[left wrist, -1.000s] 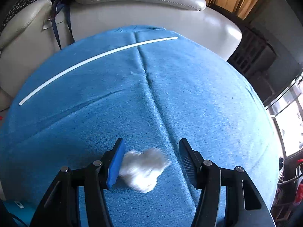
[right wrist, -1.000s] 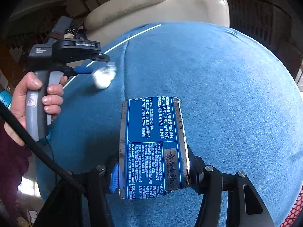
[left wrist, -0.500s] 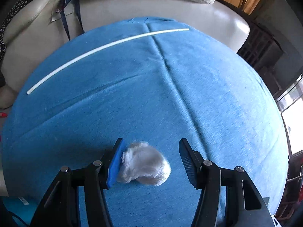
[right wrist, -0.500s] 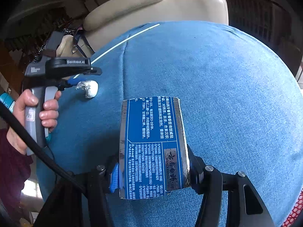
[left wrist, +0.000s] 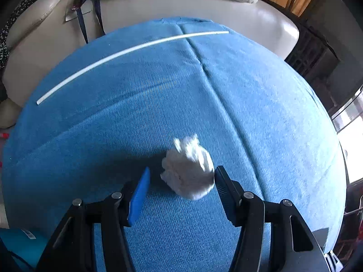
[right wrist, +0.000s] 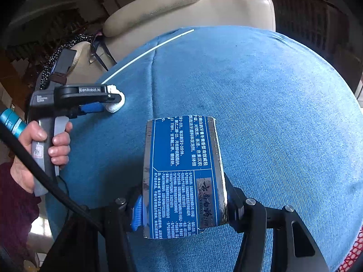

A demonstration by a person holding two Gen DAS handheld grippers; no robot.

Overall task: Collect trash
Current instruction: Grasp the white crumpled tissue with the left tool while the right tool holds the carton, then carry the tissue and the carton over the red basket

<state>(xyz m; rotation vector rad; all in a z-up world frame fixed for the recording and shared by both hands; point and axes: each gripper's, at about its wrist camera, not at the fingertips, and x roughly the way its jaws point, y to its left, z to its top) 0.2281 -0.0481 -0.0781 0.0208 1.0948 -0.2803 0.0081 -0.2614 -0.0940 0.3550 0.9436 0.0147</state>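
A crumpled white tissue wad [left wrist: 189,170] lies on the blue tablecloth [left wrist: 158,104], between the open fingers of my left gripper [left wrist: 181,176] and close against the right finger. It is slightly blurred. The wad also shows in the right wrist view [right wrist: 116,104] at the tip of the left gripper [right wrist: 106,100]. My right gripper [right wrist: 181,204] is shut on a flattened blue and silver carton [right wrist: 182,174] with white print, held above the cloth.
A long thin white stick [left wrist: 127,52] lies across the far part of the cloth, also in the right wrist view [right wrist: 147,52]. A beige leather sofa [left wrist: 181,2] stands behind the table. A red mesh [right wrist: 354,251] shows at the lower right.
The tissue wad has shifted from beside the left finger to against the right finger and a little farther forward. The left gripper has moved forward over the cloth. The right gripper holds still.
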